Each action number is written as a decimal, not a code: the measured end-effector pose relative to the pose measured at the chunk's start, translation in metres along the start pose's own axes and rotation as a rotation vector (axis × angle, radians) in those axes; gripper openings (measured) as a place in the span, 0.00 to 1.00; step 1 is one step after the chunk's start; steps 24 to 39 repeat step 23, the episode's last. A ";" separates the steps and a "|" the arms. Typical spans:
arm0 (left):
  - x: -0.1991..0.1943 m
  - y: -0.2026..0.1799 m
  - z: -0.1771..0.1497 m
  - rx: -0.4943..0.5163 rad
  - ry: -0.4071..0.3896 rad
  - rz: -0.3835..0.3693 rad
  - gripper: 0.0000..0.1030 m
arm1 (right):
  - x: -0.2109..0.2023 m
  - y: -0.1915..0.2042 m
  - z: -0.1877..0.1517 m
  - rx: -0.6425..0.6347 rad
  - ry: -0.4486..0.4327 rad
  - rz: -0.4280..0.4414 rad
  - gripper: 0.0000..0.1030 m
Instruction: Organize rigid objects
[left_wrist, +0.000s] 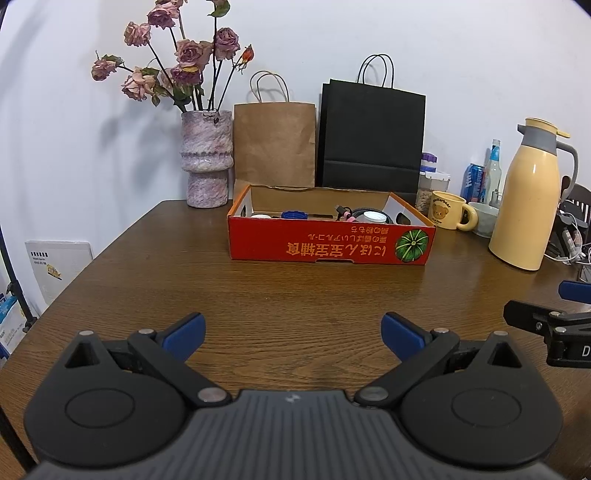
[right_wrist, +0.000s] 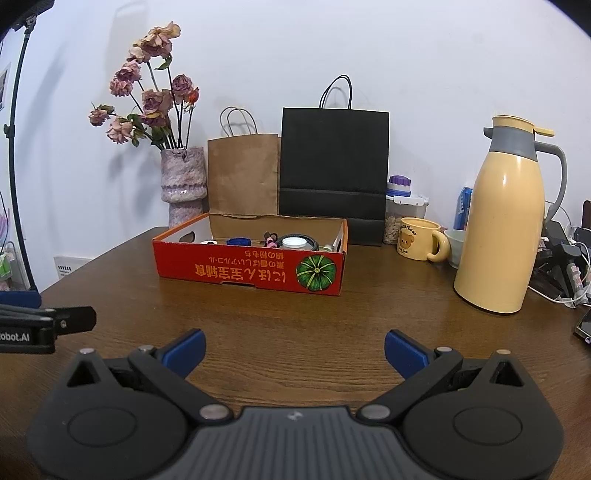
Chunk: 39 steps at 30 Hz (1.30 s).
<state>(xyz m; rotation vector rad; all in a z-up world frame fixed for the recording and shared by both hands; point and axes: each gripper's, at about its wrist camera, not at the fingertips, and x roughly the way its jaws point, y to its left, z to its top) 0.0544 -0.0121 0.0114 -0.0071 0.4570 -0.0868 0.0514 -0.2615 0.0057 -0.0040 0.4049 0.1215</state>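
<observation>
A shallow red cardboard box (left_wrist: 325, 248) (right_wrist: 236, 273) with a green pumpkin picture stands on the wooden table (left_wrist: 258, 302) (right_wrist: 369, 317). Inside it lie a blue lid (left_wrist: 294, 215) (right_wrist: 238, 241), a white round jar (left_wrist: 374, 217) (right_wrist: 294, 242), a pink-and-black piece (left_wrist: 345, 215) (right_wrist: 270, 240) and a dark cable. My left gripper (left_wrist: 293, 334) hovers open over bare table in front of the box, nothing between its blue pads. My right gripper (right_wrist: 294, 350) is open too, empty, beside the left one and also short of the box.
Behind the box stand a brown paper bag (left_wrist: 275, 144), a black paper bag (left_wrist: 373, 136) and a vase of dried roses (left_wrist: 207, 158). At the right are a yellow thermos jug (right_wrist: 504, 221), a bear mug (right_wrist: 421, 239), a bowl, jars, a can and cables.
</observation>
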 end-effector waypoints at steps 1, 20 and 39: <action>0.000 0.000 0.000 -0.002 0.000 -0.002 1.00 | 0.000 0.000 0.000 0.000 0.000 0.000 1.00; 0.007 0.006 -0.001 -0.026 0.014 -0.006 1.00 | 0.003 -0.004 -0.001 0.006 0.011 -0.003 1.00; 0.009 0.008 0.001 -0.028 0.007 -0.001 1.00 | 0.006 -0.005 -0.002 0.007 0.017 -0.003 1.00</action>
